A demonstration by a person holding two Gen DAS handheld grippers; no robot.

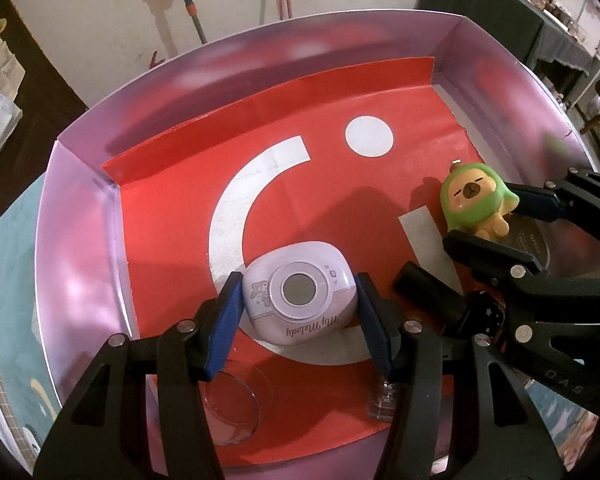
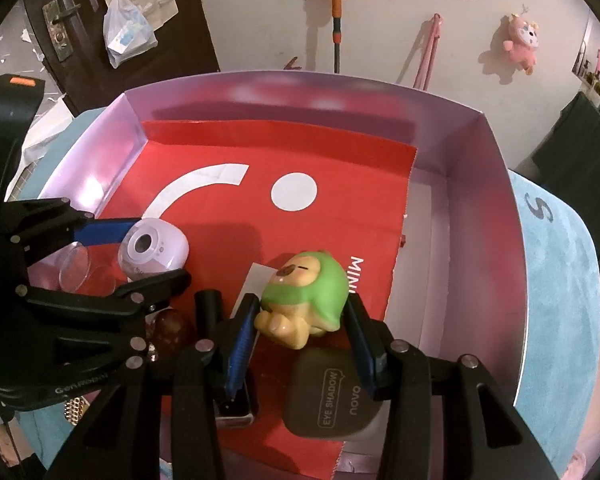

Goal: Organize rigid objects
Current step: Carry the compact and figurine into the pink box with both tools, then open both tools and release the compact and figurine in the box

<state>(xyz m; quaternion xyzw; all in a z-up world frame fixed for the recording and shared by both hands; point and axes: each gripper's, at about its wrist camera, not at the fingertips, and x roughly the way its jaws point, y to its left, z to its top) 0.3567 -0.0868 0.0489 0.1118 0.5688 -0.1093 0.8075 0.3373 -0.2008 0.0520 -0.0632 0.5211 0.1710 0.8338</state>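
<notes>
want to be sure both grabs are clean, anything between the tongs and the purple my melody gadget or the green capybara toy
Nothing visible. The left tongs sit directly on both sides of the purple My Melody gadget, and the right tongs flank the green-hooded capybara toy. The clear cup and eye shadow case lie nearer the cameras, outside both grips.

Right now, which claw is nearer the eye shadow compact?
Right. The right claw straddles the green-hooded capybara figure lying just above the eye shadow compact; the left claw is off at the lilac My Melody device.
</notes>
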